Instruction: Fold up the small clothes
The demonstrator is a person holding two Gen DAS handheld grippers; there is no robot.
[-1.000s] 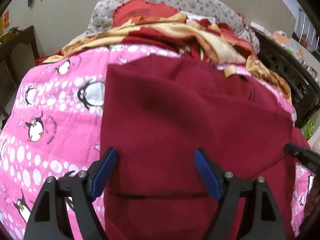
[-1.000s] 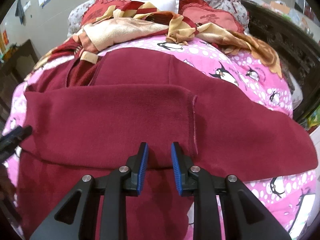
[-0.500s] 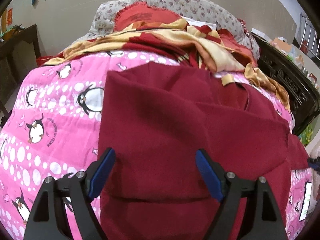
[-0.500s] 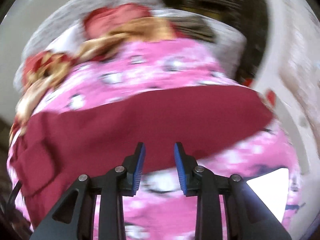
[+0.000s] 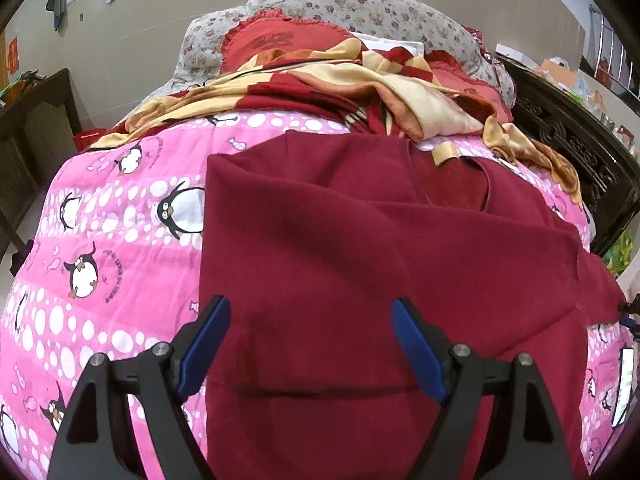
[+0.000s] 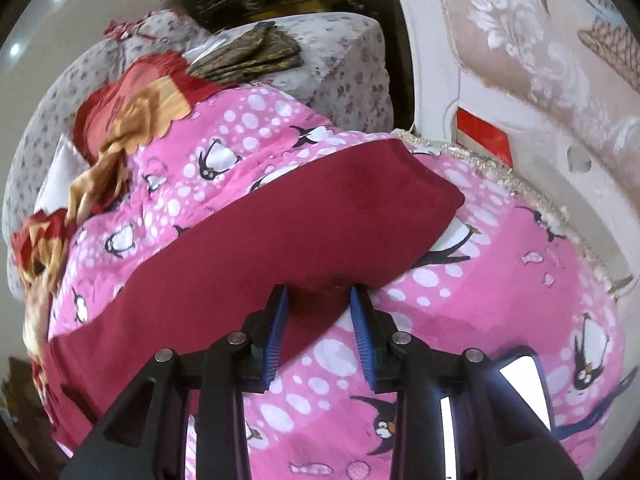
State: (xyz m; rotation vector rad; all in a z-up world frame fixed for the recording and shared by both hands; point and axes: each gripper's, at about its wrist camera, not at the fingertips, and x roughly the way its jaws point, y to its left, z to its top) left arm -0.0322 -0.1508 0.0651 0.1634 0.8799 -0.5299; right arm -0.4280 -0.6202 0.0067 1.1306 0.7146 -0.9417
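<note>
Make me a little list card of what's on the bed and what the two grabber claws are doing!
Garment: dark red garment, spread on the quilt, partly folded
Quilt: pink penguin quilt under it
Behind: red and cream blanket, floral pillows
Left gripper: jaws wide apart above the garment, holding nothing
Right gripper: at the sleeve edge, cloth between the pads, not yet pinched
Sleeve: stretched out sideways over the quilt
</note>
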